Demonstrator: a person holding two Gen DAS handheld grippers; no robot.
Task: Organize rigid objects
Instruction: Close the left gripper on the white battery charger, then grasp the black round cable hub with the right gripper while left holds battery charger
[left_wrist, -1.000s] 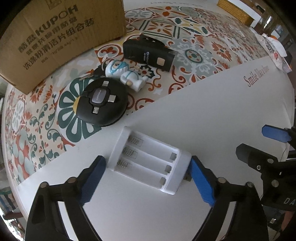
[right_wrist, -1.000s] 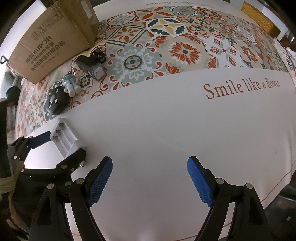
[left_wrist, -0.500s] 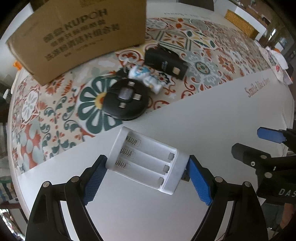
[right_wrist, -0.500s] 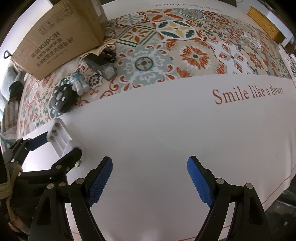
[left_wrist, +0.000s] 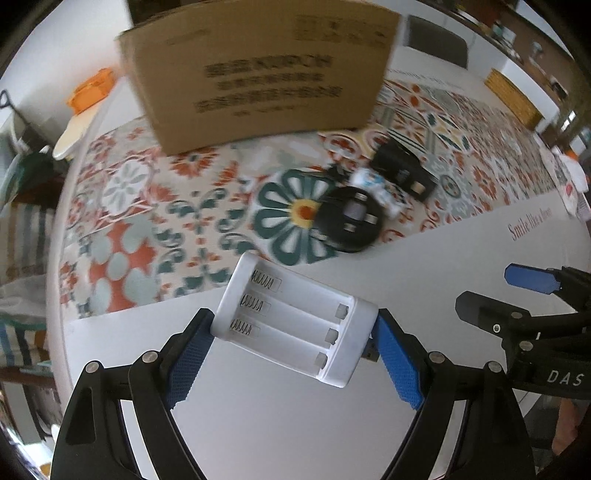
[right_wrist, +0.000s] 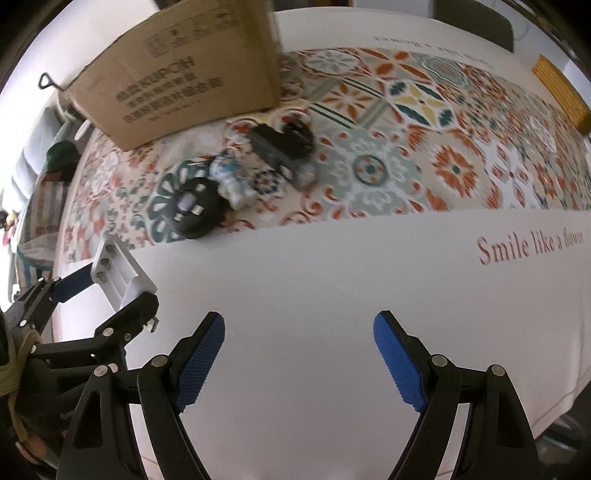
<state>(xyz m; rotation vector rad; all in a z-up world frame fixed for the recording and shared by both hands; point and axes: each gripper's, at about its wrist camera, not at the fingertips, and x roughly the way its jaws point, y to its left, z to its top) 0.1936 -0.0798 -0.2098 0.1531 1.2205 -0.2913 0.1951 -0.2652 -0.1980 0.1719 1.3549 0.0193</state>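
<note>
My left gripper is shut on a white battery charger with three empty slots and holds it above the white part of the tablecloth; the charger also shows in the right wrist view. On the patterned cloth lie a round black cable reel, a small white and blue robot figure and a black rectangular device. A brown cardboard box stands behind them. My right gripper is open and empty over the white cloth.
The table's left edge is close, with an orange object and striped cloth beyond it. My right gripper shows at the right of the left wrist view. A woven mat lies at the far right.
My left gripper has lifted the charger and tilted up, so the box and the far objects have come into fuller view. The right gripper has also risen and stayed open.
</note>
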